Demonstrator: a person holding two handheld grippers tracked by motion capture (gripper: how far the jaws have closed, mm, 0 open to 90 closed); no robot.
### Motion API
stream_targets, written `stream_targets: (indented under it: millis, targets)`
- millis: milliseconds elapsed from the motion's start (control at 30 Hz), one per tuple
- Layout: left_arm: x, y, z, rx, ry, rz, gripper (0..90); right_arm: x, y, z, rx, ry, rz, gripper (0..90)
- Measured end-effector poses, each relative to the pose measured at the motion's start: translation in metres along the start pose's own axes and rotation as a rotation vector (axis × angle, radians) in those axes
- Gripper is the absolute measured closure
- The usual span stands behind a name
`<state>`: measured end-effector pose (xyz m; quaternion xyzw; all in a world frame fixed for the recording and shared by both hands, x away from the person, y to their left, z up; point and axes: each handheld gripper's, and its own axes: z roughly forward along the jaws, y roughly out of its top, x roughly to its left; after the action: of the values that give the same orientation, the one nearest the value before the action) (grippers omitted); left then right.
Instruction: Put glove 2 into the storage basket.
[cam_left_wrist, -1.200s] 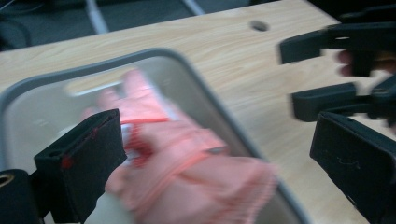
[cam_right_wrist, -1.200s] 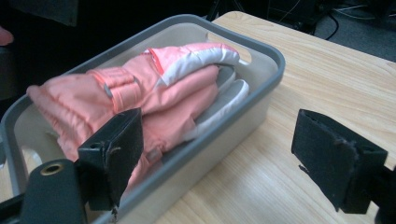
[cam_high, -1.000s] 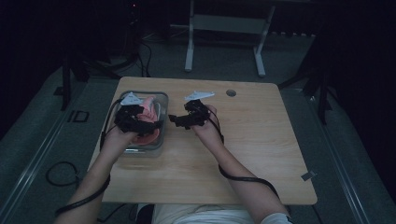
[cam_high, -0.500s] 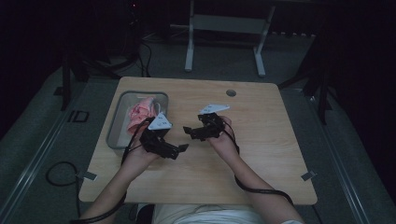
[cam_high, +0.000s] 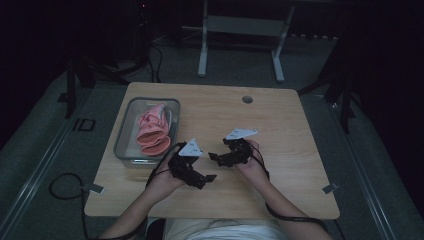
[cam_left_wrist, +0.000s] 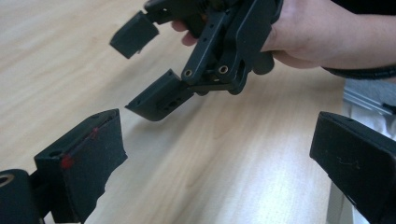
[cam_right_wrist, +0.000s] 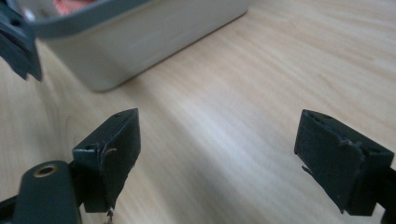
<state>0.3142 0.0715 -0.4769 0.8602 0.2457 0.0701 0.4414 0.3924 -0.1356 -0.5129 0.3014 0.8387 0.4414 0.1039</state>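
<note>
Pink cloth (cam_high: 152, 129) unmoved in bin (cam_high: 125, 131)

You sit at a light wooden desk (cam_high: 280, 125) in a dark room, grey carpeted floor (cam_high: 385, 165) around, a white metal frame (cam_high: 240, 30) behind.

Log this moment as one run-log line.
left gripper: open, empty | right gripper: open, empty | pink cloth: in bin

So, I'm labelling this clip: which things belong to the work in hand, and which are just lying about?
Part of the job:
- pink cloth, lying in the bin
- grey bin on the table's left side
- left gripper, open
- right gripper, open

Just lying about:
- wooden table
- round hole in the tabletop
</note>
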Motion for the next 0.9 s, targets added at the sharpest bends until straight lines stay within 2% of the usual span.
stream_targets:
  millis: [100,233,367,467,633,767,900]
  targets:
    - [-0.005,-0.004,0.009,0.012,-0.026,0.005,2.6,0.001,-0.01,-0.003,-0.002,0.006,-0.011,14.5]
    - [-0.011,-0.008,0.02,0.03,-0.04,0.018,2.6,0.001,-0.02,-0.005,0.005,0.01,-0.019,14.4]
    - [-0.016,-0.013,0.03,0.052,-0.048,0.048,2.6,-0.001,-0.029,-0.009,0.009,0.012,-0.015,14.4]
    - [-0.02,-0.018,0.037,0.047,-0.054,0.075,2.6,-0.001,-0.035,-0.011,0.008,0.01,-0.02,14.5]
    - [-0.021,-0.025,0.046,0.057,-0.071,0.069,2.7,-0.001,-0.043,-0.014,0.019,0.002,-0.023,14.5]
    - [-0.023,-0.03,0.052,0.068,-0.075,0.08,2.7,-0.001,-0.05,-0.019,0.016,0.002,-0.03,14.5]
    - [-0.023,-0.034,0.055,0.081,-0.064,0.089,2.7,-0.001,-0.057,-0.023,0.022,0.008,-0.042,14.5]
